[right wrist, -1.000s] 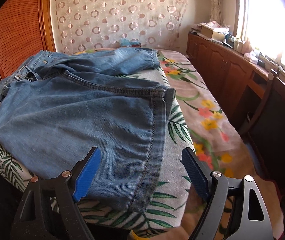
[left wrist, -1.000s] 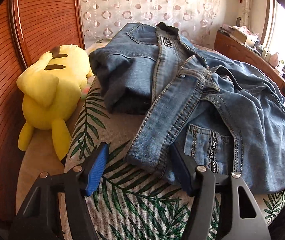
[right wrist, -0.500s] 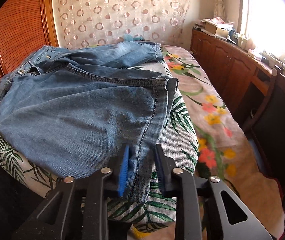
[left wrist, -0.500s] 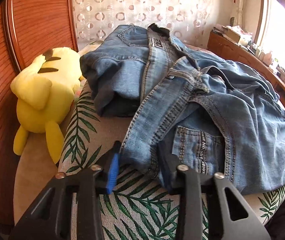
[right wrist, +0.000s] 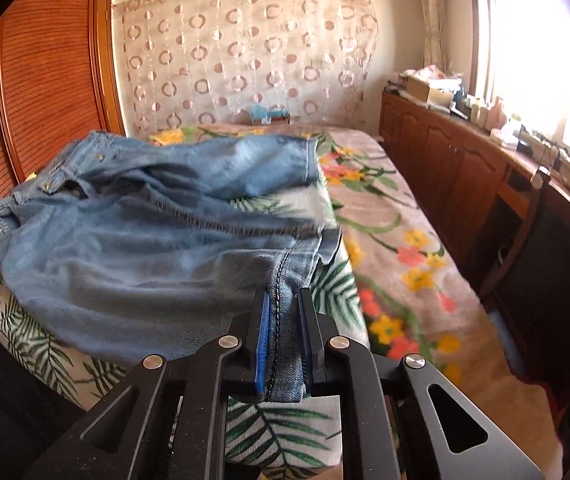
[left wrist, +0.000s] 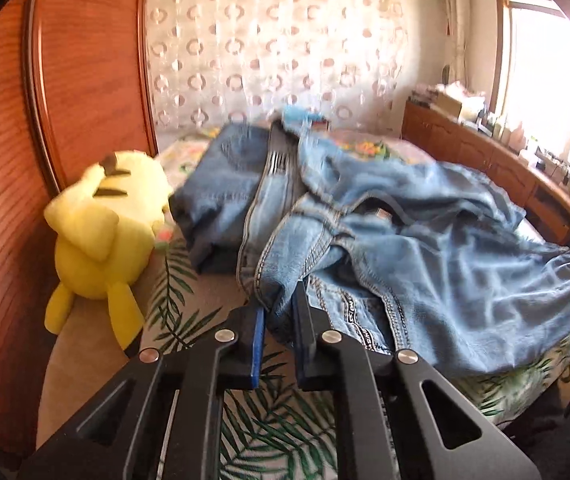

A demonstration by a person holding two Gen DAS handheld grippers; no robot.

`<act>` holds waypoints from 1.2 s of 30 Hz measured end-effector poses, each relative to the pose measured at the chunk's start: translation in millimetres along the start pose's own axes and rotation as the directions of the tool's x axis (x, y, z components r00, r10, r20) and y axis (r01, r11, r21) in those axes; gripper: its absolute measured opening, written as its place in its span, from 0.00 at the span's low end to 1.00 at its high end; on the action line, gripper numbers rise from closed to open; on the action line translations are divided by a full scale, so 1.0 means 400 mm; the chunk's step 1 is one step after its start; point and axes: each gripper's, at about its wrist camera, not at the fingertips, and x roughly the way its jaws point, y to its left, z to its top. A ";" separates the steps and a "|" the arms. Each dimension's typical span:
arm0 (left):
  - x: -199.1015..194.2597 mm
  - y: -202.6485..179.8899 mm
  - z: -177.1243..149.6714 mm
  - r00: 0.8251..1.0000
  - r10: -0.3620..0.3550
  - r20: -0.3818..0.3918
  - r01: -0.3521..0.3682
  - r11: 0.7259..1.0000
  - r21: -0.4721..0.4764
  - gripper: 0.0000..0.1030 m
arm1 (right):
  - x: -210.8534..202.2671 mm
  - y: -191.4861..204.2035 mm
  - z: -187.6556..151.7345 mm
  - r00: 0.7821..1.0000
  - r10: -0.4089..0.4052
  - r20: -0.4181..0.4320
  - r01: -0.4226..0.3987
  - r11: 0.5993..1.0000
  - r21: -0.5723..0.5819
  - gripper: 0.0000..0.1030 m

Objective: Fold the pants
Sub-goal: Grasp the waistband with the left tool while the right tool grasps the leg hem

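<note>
Light blue jeans (left wrist: 425, 248) lie crumpled across the leaf-print bed cover (left wrist: 277, 432). My left gripper (left wrist: 279, 312) has the waistband edge between its blue pads, which press on the denim as the jaws are closing, and the cloth is pulled up. In the right wrist view the same jeans (right wrist: 125, 248) spread leftward over the bed. My right gripper (right wrist: 283, 304) pinches the stitched side seam near a leg end, its jaws closing on the cloth, which is lifted off the cover.
A yellow plush toy (left wrist: 101, 232) leans against the ribbed wooden panel (left wrist: 85, 80) on the left. A darker folded denim pile (left wrist: 221, 184) sits behind the waistband. Wooden cabinets (right wrist: 445, 160) and a dark chair (right wrist: 545, 260) line the window side, beyond the floral sheet (right wrist: 397, 240).
Both grippers went from wide open to clamped on the jeans, the left on the waistband, the right on the leg seam. Both have risen, pulling the cloth up with them.
</note>
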 end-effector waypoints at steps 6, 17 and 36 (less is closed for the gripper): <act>-0.119 -0.012 0.013 0.997 -0.018 0.071 0.018 1.000 -0.009 0.12 | -0.068 -0.017 0.038 0.997 -0.016 0.074 0.017 1.000 -0.022 0.12; -0.149 -0.015 0.012 0.997 -0.033 0.066 0.031 0.999 0.026 0.12 | -0.092 -0.020 0.063 0.990 0.004 0.141 0.002 0.999 -0.041 0.12; -0.074 -0.071 -0.064 0.997 -0.073 -0.016 0.074 0.997 0.030 0.12 | 0.140 -0.015 -0.013 0.980 0.196 -0.024 -0.193 0.977 0.086 0.47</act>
